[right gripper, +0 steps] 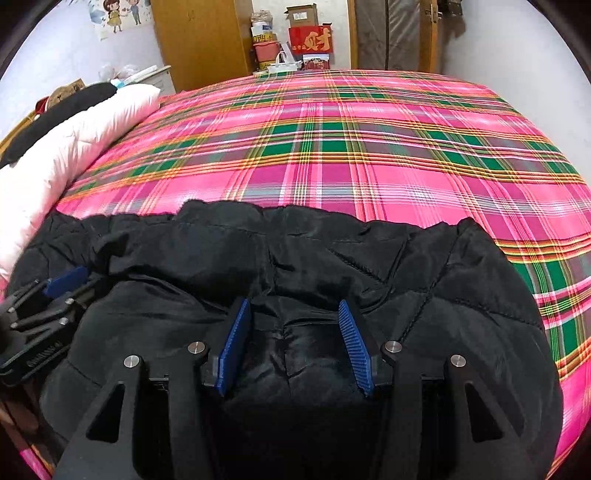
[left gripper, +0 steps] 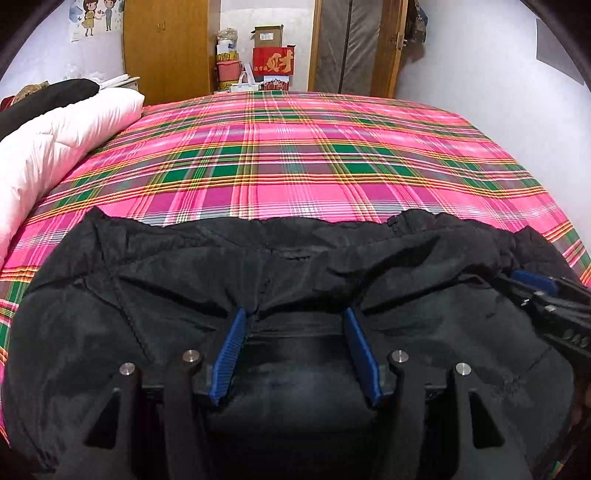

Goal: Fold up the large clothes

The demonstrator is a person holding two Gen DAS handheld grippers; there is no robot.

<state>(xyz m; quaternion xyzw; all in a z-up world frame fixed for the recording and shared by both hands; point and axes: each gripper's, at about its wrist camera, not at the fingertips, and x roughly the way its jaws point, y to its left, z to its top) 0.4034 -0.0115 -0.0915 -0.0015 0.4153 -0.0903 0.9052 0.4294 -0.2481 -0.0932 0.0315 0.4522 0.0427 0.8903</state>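
item: black padded jacket (left gripper: 184,280), quilted, with a slight sheen and stitched seam lines crossing its panels; the surface is rumpled, with deep creases gathered toward the middle. it fills the lower half of both wrist views and lies on a bed spread with a pink, green and orange plaid sheet (left gripper: 295,155). its far edge is a wavy, gathered line running left to right across the middle of each frame, so the visible long axis runs side to side, across the line of the fingers. which end is collar or hem cannot be told.

left gripper (left gripper: 295,314): lower centre of its own view, blue ribbed pads (left gripper: 229,354) spread apart, a fold of the black fabric bulging up between them; whether the pads press the cloth cannot be told. it also appears at the left edge of the right wrist view, lying on the jacket.

right gripper (right gripper: 295,304): lower centre of its own view, pads likewise held wide with bunched fabric between them. seen at the right edge of the left wrist view, its blue tip is at the jacket's creased upper layer.

other items: white padded quilt (left gripper: 55,140) at the left edge with a dark garment (left gripper: 48,96) on top; wooden wardrobe (left gripper: 166,44) upper left; stacked boxes (left gripper: 271,55), one red with gold lettering, upper centre; cartoon poster (left gripper: 96,16) on the wall, upper left.
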